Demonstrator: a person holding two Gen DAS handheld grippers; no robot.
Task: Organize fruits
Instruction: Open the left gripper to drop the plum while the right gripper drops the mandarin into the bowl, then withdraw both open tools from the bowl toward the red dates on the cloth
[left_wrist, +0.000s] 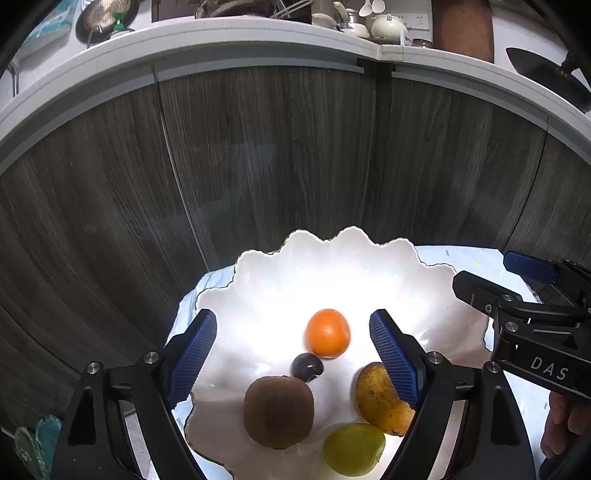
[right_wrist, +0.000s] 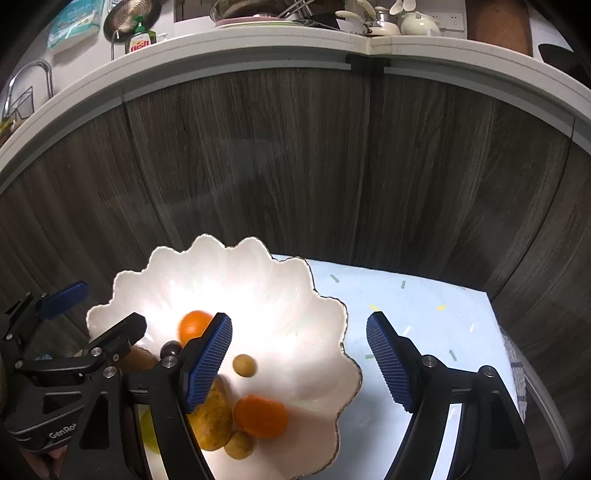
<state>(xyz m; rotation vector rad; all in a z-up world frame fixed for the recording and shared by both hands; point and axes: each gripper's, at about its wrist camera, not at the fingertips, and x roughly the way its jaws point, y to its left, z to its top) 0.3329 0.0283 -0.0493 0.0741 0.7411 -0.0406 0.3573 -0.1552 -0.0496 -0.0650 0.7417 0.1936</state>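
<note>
Both grippers released w/ nothing betw pads: left gripper (left_wrist: 291, 354) hangs over scalloped white bowl (left_wrist: 258, 273) holding orange (left_wrist: 327, 332), plum (left_wrist: 306, 366), kiwi (left_wrist: 279, 411), mango (left_wrist: 380, 400) & green fruit (left_wrist: 354, 448); right gripper (right_wrist: 299, 363) straddles bowl's right rim, near worktop's (right_wrist: 424, 302) left edge.

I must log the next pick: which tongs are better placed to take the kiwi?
Left, probably. The left tongs stand open over the bowl with the kiwi between them; the right tongs straddle the bowl's rim.
</note>
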